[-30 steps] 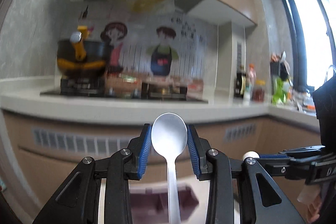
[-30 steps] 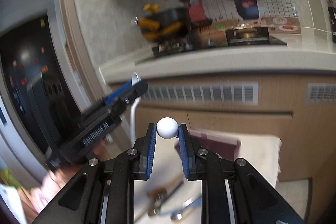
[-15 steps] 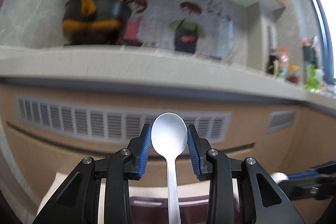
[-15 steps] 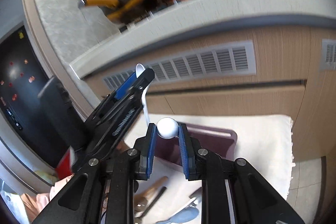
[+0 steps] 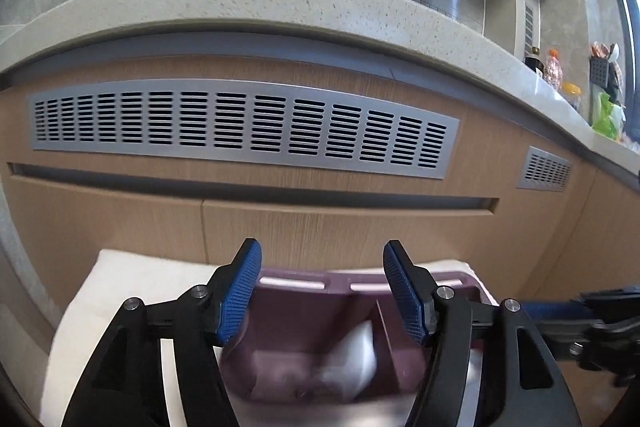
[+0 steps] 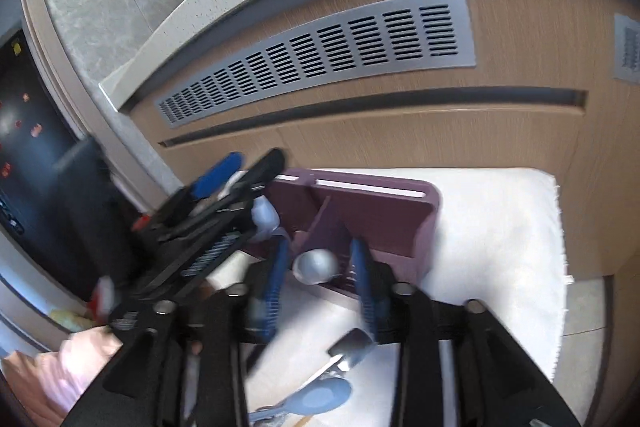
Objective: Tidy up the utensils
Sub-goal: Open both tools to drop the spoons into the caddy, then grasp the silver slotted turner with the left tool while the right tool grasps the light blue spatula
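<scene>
Motion blurs our white spoon; it lies inside the purple organizer on the white towel, below our left gripper, spread wide. Our right gripper stands parted around a round white utensil end, contact unclear

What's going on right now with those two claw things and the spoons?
Left gripper open, empty, over purple plastic organizer tray. Blurred white spoon lies in tray. Right gripper open around round white spoon end. Nothing blocking.
</scene>
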Demonstrator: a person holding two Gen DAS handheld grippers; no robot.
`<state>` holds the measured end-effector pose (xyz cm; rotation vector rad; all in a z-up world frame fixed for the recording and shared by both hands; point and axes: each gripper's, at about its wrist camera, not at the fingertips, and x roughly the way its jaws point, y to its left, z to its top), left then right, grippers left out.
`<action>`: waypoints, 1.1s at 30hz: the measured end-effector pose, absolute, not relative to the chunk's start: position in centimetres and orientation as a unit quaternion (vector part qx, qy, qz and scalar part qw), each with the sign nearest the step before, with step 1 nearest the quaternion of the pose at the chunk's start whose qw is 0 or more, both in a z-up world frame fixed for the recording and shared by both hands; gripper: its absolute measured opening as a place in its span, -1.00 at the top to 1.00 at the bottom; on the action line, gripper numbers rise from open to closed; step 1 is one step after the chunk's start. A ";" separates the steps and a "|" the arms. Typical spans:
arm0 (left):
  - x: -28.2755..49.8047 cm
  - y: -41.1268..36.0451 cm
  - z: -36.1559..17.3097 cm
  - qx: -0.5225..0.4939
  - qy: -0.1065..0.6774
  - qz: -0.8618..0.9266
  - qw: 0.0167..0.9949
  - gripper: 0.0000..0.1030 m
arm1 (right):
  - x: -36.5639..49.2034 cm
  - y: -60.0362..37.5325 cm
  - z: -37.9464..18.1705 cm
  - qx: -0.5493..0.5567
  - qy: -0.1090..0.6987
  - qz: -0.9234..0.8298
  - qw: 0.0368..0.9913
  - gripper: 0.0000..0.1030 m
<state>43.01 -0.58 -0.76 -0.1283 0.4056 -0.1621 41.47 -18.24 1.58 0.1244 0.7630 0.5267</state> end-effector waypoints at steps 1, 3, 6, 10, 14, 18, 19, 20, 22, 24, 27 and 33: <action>42.4 -0.2 -0.4 -0.066 0.207 -0.076 0.973 -0.25 | 41.0 -18.2 1.7 0.049 0.360 0.244 0.899 0.05; 41.0 0.8 0.7 -0.071 0.221 -0.069 0.970 -0.30 | 39.7 -18.1 2.2 0.029 0.341 0.229 0.911 -0.37; 38.5 2.5 1.1 -0.076 0.249 -0.052 0.964 -0.45 | 36.9 -18.2 3.1 0.008 0.296 0.199 0.934 -0.86; 35.1 4.1 0.5 -0.065 0.273 -0.037 0.959 -0.50 | 33.5 -18.2 3.4 -0.040 0.258 0.129 0.957 -1.00; 31.8 5.1 -1.3 -0.051 0.311 -0.034 0.949 -0.52 | 31.6 -17.1 1.7 -0.099 0.270 0.071 0.955 -1.00; 28.7 6.1 -3.7 -0.047 0.345 -0.034 0.937 -0.52 | 30.5 -16.8 -1.0 -0.102 0.317 0.075 0.940 -1.00; 28.4 6.2 -4.0 -0.046 0.349 -0.033 0.935 -0.52 | 30.3 -16.8 -1.6 -0.095 0.331 0.076 0.936 -1.00; 27.7 6.4 -4.6 -0.045 0.357 -0.030 0.933 -0.52 | 30.1 -16.7 -2.4 -0.086 0.348 0.081 0.930 -1.00; 26.9 6.7 -5.5 -0.044 0.372 -0.030 0.927 -0.52 | 29.7 -16.5 -4.3 -0.061 0.380 0.091 0.918 -1.00; 26.3 7.3 -6.3 -0.050 0.387 -0.029 0.920 -0.52 | 29.6 -15.8 -6.0 -0.035 0.409 0.091 0.907 -0.96; 25.6 8.0 -6.6 -0.058 0.388 -0.025 0.919 -0.52 | 30.5 -14.5 -7.8 -0.003 0.450 0.089 0.888 -0.58; 24.9 9.2 -6.9 -0.069 0.391 -0.021 0.918 -0.52 | 32.7 -11.2 -10.2 -0.008 0.494 0.056 0.867 -0.13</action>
